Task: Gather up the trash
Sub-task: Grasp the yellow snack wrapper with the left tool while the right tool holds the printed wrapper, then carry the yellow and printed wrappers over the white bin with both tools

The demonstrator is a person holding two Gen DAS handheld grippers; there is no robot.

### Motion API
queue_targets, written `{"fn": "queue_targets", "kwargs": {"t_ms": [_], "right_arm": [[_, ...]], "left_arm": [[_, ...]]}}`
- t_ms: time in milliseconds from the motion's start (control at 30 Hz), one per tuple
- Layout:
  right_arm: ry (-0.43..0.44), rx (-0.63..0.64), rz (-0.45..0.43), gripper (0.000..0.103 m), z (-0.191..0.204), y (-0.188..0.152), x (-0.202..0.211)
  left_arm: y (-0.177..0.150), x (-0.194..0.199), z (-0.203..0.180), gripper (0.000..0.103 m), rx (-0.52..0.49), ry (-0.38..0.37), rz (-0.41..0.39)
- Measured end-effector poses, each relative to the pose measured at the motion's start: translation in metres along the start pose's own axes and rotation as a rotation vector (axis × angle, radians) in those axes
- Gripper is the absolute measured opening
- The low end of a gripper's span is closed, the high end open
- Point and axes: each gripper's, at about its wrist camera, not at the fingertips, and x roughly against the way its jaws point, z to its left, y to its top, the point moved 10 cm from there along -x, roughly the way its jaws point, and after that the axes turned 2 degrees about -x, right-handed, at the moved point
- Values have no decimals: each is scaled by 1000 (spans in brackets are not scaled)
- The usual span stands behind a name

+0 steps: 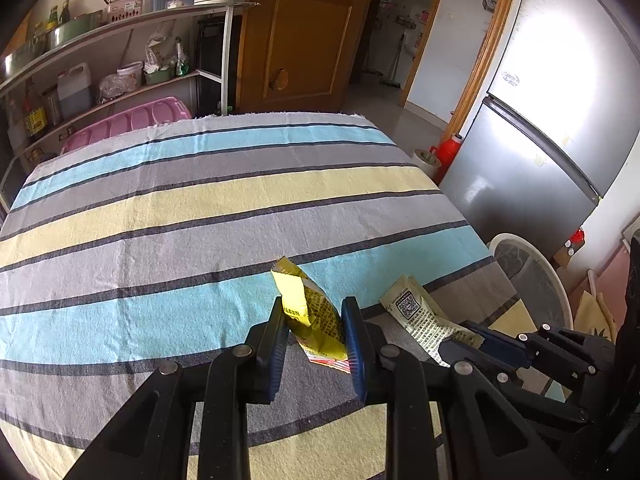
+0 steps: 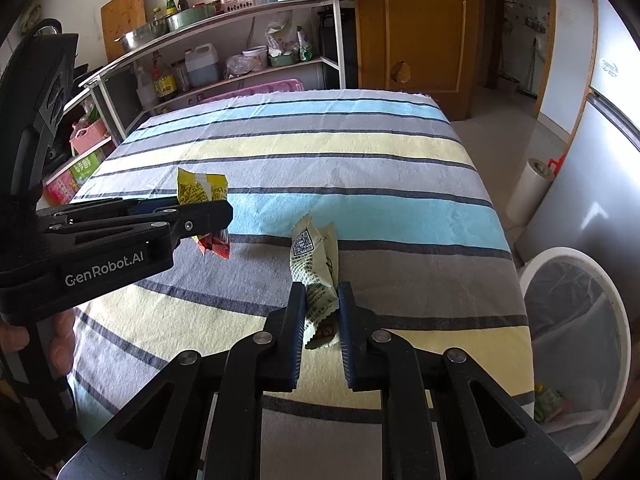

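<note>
Right now both grippers hold a piece of trash above a table covered with a striped cloth (image 1: pixel 168 208) in grey, blue and pale yellow bands. The left gripper (image 1: pixel 314 320) has its two blue-padded fingers clamped on a yellow wrapper (image 1: pixel 310 308) printed with dark text and red at its lower end; the wrapper stands upright between the pads, its torn top folded over. From the right wrist view the same wrapper (image 2: pixel 200 188) sticks up above the closed left gripper (image 2: pixel 208 216), with its red end hanging below the fingers, clear of the cloth.

The right gripper (image 2: pixel 322 312) is clenched on a pale green wrapper (image 2: pixel 316 264) that carries a square code and small black print. The wrapper rises upright between the fingers, its serrated lower edge hanging just behind the pads. In the left wrist view this pale wrapper (image 1: pixel 416 312) shows just beside the yellow one, pinched by the right gripper (image 1: pixel 460 340) coming in from the right edge.

A white trash bin (image 2: pixel 618 320) lined with a clear bag stands on the floor just beside the table's right side; some green scrap lies at its bottom. A silver fridge (image 1: pixel 532 152) stands beyond the bin, and kitchen shelves (image 2: pixel 224 20) with bottles and bowls run along the far left wall.
</note>
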Motion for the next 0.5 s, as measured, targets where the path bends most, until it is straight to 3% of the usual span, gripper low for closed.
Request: {"fn": "queue_targets", "kwargs": {"t_ms": [67, 500], "right_arm": [[0, -2, -13, 8, -1, 0, 4], [-16, -75, -86, 8, -27, 1, 36]], "left_arm": [[0, 3, -5, 27, -7, -4, -3], [2, 16, -41, 27, -78, -20, -16]]}}
